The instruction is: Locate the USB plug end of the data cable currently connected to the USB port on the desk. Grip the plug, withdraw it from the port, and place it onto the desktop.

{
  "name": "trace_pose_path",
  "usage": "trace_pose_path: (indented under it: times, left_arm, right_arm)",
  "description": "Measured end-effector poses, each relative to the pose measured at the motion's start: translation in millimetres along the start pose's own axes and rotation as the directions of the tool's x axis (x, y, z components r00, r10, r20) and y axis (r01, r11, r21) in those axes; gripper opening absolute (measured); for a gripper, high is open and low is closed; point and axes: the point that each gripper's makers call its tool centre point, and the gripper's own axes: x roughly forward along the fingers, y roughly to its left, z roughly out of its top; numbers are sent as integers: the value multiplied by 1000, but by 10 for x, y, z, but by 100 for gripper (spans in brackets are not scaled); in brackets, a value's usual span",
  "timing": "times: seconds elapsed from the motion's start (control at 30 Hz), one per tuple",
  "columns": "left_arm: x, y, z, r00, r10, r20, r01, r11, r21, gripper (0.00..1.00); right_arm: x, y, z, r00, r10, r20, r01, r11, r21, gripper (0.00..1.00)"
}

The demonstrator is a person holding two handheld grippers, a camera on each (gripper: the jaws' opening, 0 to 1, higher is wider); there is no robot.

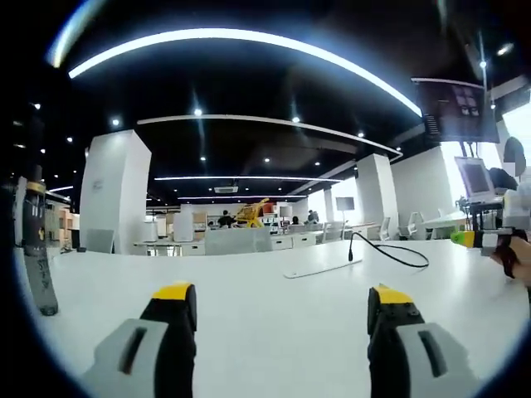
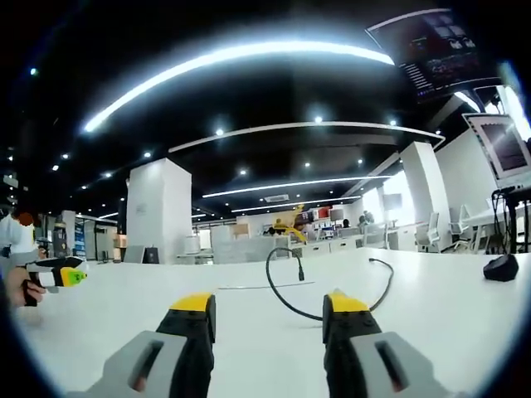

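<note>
Right gripper [image 2: 267,319] open, near cable [image 2: 292,300] on desk [image 2: 431,307].

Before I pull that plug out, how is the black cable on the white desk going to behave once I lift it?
Probably floppy: the black cable already lies in loose loops on the white desk. It looks thin, so likely light. One end stands up from the desk, so there it may resist until freed.

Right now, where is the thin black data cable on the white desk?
In the right gripper view, the thin black data cable loops on the white desk just beyond the right tongs. In the left gripper view it lies right of centre, beside a flat white panel.
</note>
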Motion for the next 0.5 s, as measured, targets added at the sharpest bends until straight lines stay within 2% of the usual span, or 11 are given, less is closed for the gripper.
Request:
trace_pose_path:
  times: [0.17, 0.3, 0.5]
  left_arm:
    - [145, -158, 103, 998, -65, 2, 65, 998, 6, 85]
    - [257, -227, 123, 995, -103, 5, 103, 994, 38, 85]
    - [376, -281, 124, 990, -143, 6, 143, 989, 43, 86]
  right_arm:
    - [73, -10, -6, 1000, 12, -19, -12, 1000, -3, 52]
    - [101, -13, -7, 999, 21, -28, -21, 1000, -6, 51]
    - [139, -27, 59, 999, 28, -23, -28, 1000, -2, 50]
